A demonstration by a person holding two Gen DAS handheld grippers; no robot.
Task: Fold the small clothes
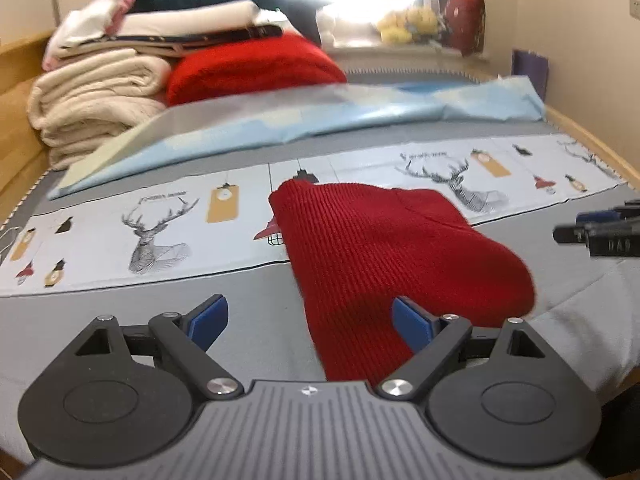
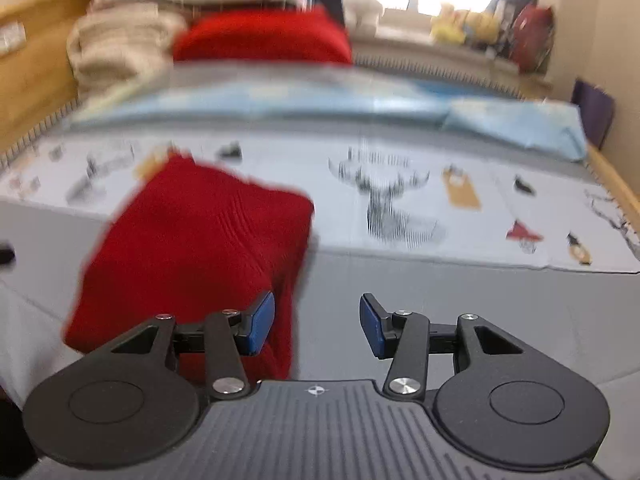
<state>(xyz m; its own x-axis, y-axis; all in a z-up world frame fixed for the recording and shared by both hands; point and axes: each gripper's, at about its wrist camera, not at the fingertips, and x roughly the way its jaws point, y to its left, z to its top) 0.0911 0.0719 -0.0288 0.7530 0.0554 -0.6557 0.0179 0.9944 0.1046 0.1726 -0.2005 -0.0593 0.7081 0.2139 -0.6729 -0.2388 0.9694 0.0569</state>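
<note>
Left wrist: red knit folded (both grippers empty).

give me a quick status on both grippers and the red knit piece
Left gripper open, nothing held. Right gripper open, nothing held. Red knit garment lies folded on the bed. Nothing in the way.

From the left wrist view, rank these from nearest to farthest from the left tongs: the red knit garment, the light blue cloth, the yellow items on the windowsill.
1. Red knit garment: just ahead of the open left tongs, towards the right.
2. Light blue cloth: spread across the bed's middle.
3. Yellow items: far back on the windowsill, right of centre.
</note>
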